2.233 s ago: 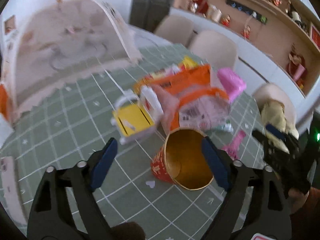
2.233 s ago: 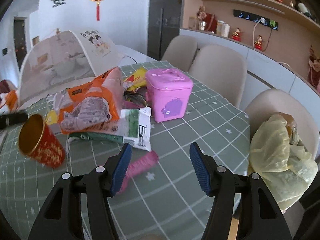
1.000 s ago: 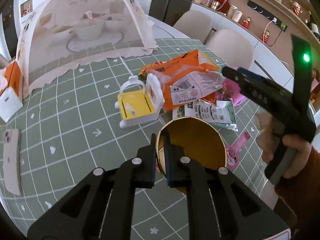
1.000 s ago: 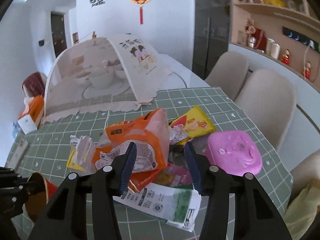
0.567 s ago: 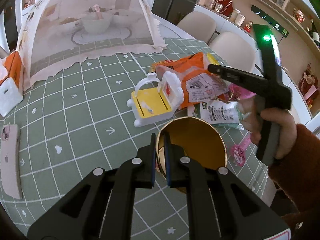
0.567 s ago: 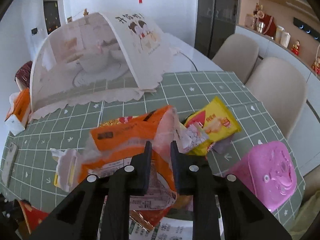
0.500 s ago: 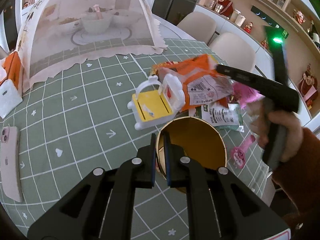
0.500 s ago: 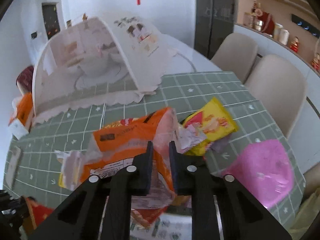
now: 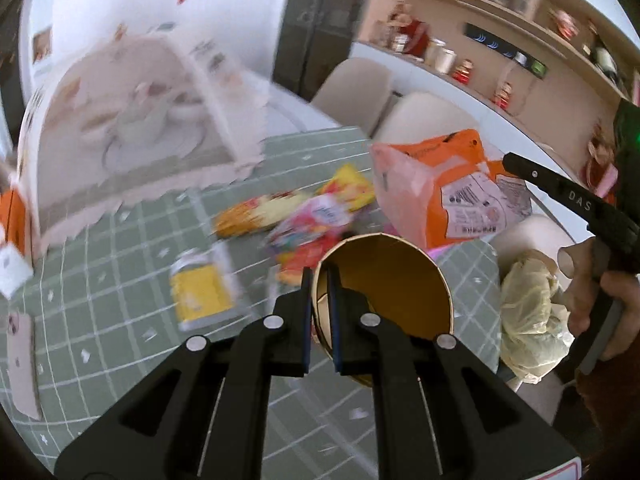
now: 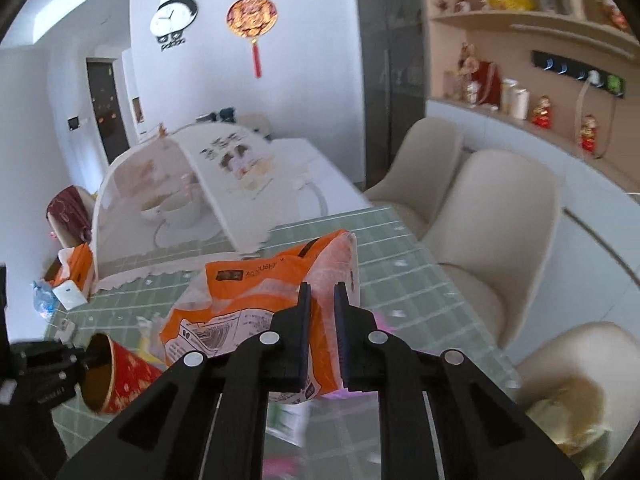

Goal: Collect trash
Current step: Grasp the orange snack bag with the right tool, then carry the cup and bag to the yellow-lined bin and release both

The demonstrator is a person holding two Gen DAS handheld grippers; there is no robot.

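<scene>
My left gripper (image 9: 318,280) is shut on the rim of a red paper cup (image 9: 396,280) with a gold inside, and the cup hangs above the green checked tablecloth (image 9: 120,320). The cup (image 10: 120,372) also shows at the lower left of the right wrist view. My right gripper (image 10: 322,292) is shut on an orange and clear plastic bag (image 10: 248,300), held up off the table. In the left wrist view the bag (image 9: 440,196) hangs at the upper right, and a person's hand (image 9: 600,300) grasps that gripper's handle.
Several snack wrappers (image 9: 320,212) and a yellow toy (image 9: 200,292) lie on the cloth. A mesh food cover (image 10: 180,184) stands at the back left. A phone (image 9: 20,360) lies at the left edge. A yellowish bag (image 9: 532,312) sits on a beige chair (image 10: 500,232).
The right gripper closed on the orange bag and lifted it off the pile. Both grippers rose and swung, the left still holding the cup.
</scene>
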